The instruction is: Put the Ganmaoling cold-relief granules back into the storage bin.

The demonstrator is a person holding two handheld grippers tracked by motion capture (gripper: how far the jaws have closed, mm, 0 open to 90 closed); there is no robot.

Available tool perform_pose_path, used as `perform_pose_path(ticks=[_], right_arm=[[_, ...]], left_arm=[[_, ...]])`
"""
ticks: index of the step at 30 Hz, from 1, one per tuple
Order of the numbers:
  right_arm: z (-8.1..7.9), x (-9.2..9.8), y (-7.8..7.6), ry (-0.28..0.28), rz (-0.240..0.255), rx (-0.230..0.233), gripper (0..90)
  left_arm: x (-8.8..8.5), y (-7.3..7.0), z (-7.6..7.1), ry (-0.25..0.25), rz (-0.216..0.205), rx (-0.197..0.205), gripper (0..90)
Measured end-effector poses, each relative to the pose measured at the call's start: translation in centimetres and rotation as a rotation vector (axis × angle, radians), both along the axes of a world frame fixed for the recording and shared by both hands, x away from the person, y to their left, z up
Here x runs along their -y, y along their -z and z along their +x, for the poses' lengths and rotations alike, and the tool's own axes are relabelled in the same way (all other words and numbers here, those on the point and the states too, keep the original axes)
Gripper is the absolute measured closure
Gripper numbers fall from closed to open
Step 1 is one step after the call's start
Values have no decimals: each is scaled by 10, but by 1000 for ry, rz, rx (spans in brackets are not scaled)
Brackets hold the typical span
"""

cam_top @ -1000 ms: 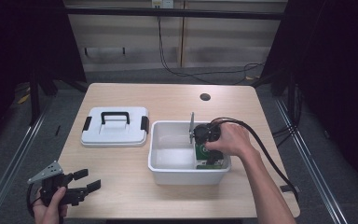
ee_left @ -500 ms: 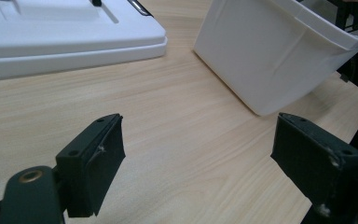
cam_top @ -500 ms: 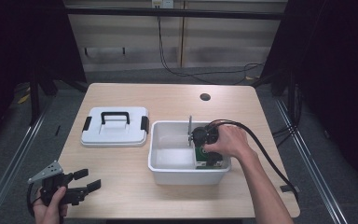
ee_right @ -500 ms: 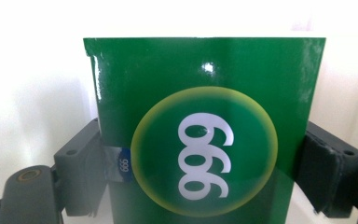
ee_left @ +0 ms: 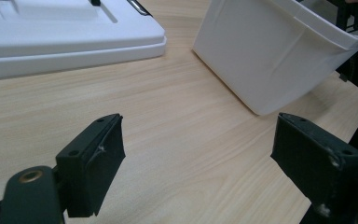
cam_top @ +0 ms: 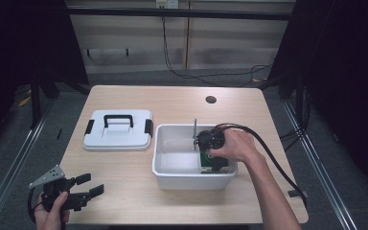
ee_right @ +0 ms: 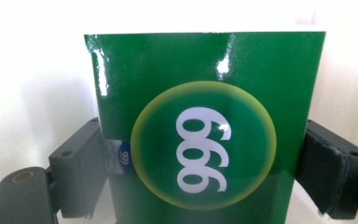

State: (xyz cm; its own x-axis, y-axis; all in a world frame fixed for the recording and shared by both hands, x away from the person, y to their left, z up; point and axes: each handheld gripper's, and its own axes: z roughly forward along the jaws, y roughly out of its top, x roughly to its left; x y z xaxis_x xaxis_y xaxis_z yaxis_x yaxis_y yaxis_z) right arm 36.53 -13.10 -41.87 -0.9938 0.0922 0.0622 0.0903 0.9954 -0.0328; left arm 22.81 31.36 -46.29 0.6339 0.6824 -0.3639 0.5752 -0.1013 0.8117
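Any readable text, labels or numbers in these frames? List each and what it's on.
"999": large white digits in a yellow-rimmed circle on the green box, seen turned on their side in the right gripper view, between the jaws of the right hand-held gripper.
A small blue tag on the box's left edge carries tiny white digits, too small to read surely.
White lid and white bin: no text visible.

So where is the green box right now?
The green box sits inside the white bin, at its right end in the high view, clamped between the right gripper's jaws.
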Motion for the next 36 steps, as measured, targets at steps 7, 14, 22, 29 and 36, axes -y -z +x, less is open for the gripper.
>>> perform_pose_path(ticks=[7,14,22,29,36], right_arm=[[0,3,-6,6,28,3,122],[0,8,-12,-22,68,24,93],[-4,21,-27,41,180,47,92],[-7,31,-37,83,251,68,95],[-8,40,-42,120,386,97,131]], left_arm=[[1,0,-1,-1,0,-3,165],[0,0,-1,-2,-3,-4,165],[0,0,-1,0,0,-4,165],[0,0,-1,-3,1,-3,165],[0,0,-1,-4,0,-5,165]])
